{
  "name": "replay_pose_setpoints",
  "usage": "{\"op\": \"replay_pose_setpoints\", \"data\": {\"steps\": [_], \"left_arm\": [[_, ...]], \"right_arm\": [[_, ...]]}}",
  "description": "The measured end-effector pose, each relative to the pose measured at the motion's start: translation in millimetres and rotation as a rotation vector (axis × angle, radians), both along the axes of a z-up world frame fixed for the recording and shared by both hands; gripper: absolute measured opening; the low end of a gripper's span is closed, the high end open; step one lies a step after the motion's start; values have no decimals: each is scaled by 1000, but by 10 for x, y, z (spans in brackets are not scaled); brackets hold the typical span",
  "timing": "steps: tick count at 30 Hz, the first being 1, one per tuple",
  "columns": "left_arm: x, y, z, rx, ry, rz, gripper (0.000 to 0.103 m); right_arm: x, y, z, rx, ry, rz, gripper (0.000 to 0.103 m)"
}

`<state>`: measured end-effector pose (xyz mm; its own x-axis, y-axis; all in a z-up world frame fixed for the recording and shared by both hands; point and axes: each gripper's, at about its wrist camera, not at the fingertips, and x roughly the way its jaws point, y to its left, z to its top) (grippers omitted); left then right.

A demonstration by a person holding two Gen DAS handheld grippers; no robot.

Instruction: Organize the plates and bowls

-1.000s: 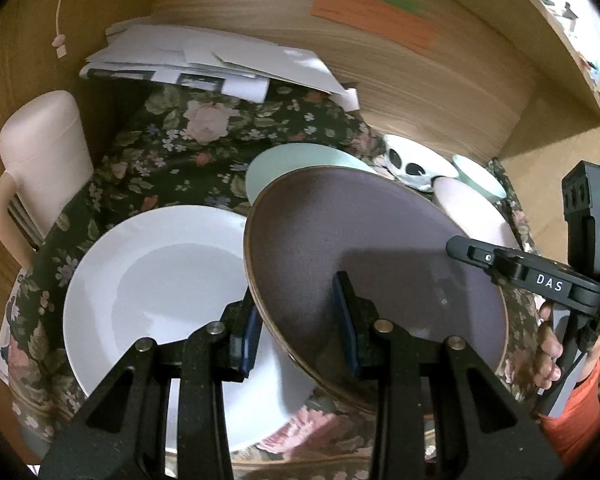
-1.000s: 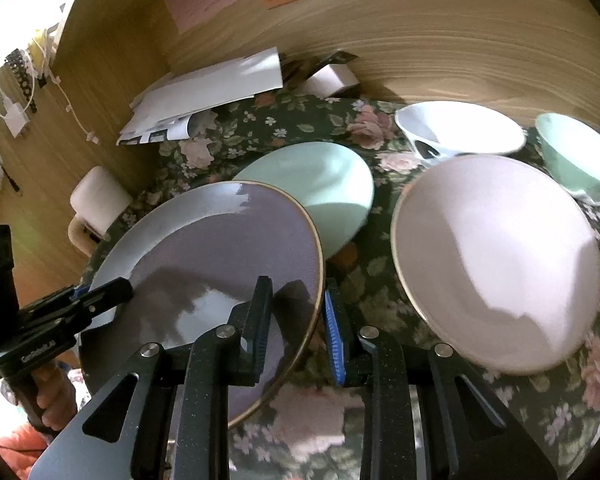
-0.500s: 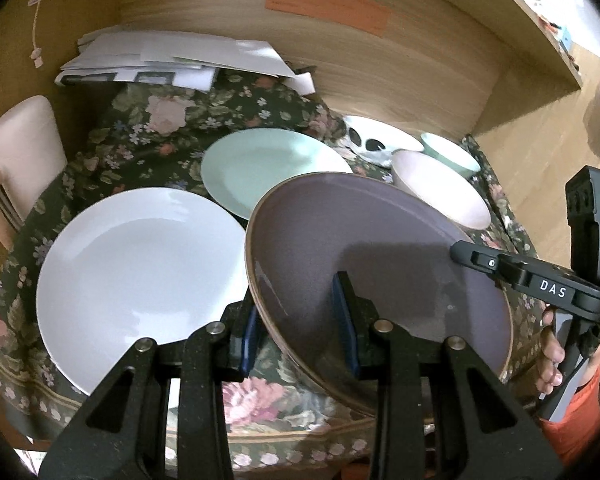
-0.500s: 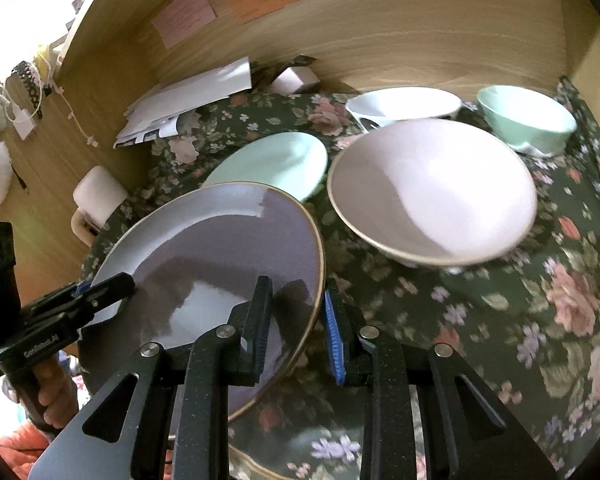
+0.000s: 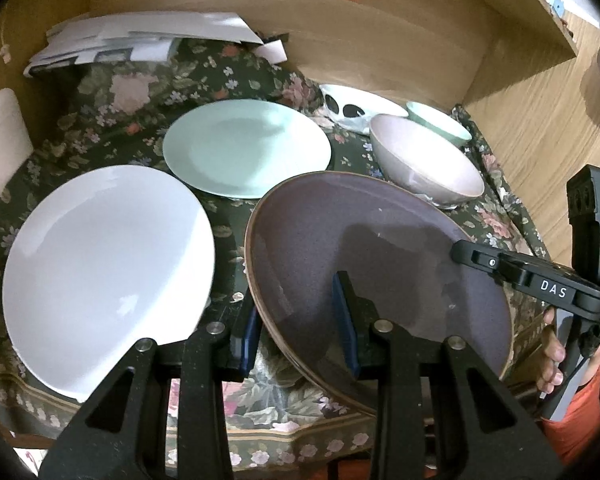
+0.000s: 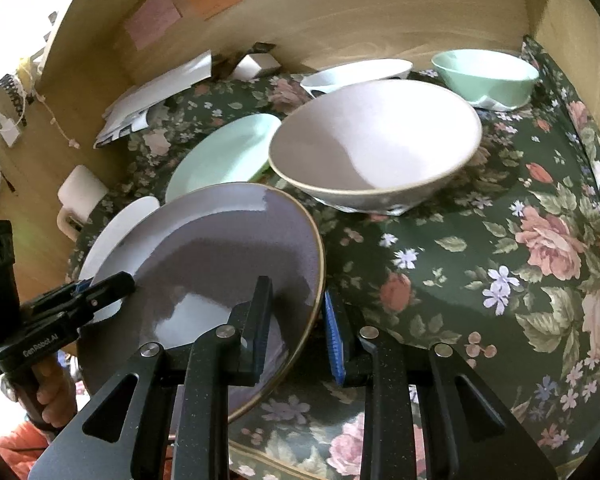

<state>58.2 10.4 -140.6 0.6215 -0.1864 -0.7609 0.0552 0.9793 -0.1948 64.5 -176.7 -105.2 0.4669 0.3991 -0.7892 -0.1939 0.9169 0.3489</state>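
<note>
Both grippers hold one purple-grey plate [image 5: 380, 256] by opposite rims, tilted above the table's front edge. My left gripper [image 5: 298, 326] is shut on its left rim. My right gripper [image 6: 298, 316] is shut on its right rim; the plate also shows in the right wrist view [image 6: 220, 264]. A white plate [image 5: 104, 256] lies at the front left. A mint plate [image 5: 244, 144] lies behind it. A pink bowl [image 6: 372, 144], a white bowl [image 6: 356, 70] and a mint bowl [image 6: 484, 72] stand at the back right.
A floral tablecloth [image 6: 500, 260] covers the table. Loose papers [image 5: 140, 44] are piled at the back left against the wooden wall [image 5: 380, 36]. A pale cup [image 6: 80, 196] stands at the left edge. A wooden side panel bounds the right.
Both grippers have drawn back toward the table's front edge with the purple-grey plate in them. It was overlapping the white plate and now hangs clear of it, to its right.
</note>
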Motion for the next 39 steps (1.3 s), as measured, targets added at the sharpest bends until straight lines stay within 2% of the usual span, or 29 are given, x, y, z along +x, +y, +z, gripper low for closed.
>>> {"op": "replay_pose_setpoints", "data": {"steps": [8,16,26,29,31,35,39], "left_arm": [[137,-21,-118,-1,41,-6,34],[249,2,-231,-22,86,-11,36],[254,-48,-255,47,71,-14,39],[211,-48,-213,81,27,-1,39],[181,-36,-164,102,1,9,40],[106,27,-49,109,-47,34,53],[-3,124,89,128,-104,69,63]], "right_arm": [[70,-34,-138,-18,39,-1,23],[114,-46,-184,-36,40,-1,23],[106,7,-169,-90,8,0,23],[72,27,-116,-125,-17,-9,23],[38,28,-53,-135,-36,-12,27],[-20,67,74,-143,-84,-8,40],[-76,162,206,-149,-139,11,49]]}}
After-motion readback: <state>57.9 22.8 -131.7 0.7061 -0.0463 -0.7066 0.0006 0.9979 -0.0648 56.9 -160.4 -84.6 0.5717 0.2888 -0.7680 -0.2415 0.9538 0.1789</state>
